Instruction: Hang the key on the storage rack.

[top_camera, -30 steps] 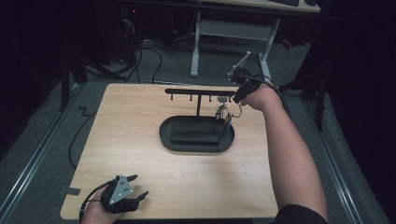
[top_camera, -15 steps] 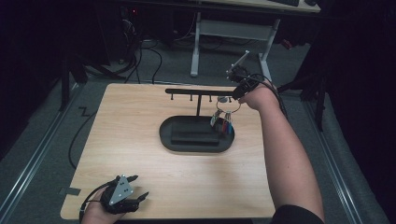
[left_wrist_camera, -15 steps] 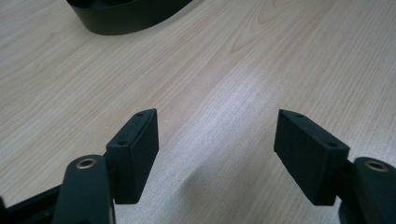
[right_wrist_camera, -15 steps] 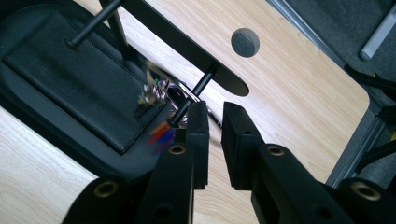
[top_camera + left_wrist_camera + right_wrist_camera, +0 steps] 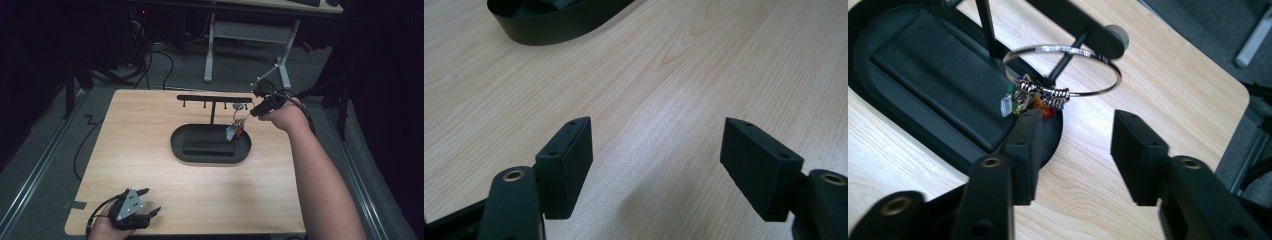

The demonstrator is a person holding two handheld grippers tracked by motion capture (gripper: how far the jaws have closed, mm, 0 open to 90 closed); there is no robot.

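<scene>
At the far right end of a black T-shaped metal hanging stand, a silver wire bangle strung with small coloured beads and charms hangs from the outermost peg, its charm cluster dangling over the stand's black oval tray base. The right gripper sits just short of the bangle, its jaws having just been opening; they stand apart with nothing between them, and the ring hangs free ahead of the pads. Judged from this, the hanging looks done: the bracelet rests on its peg without support, and what seems left is for the right hand to draw clear without catching the ring or the charms.

The left gripper lies near the front left edge of the pale wooden table, well apart from the stand, its jaws spread wide over bare wood with nothing held. In the left gripper view the tray's rim shows at the top, some way ahead.

A dark rectangular pad sits in the tray, below the hanging charms. The stand's upright post and crossbar lie close to the ring, so a careless retreat could knock it off its peg. The other pegs along the bar look empty. Beyond the table, a white desk frame and loose cables stand on a dim grey floor.
</scene>
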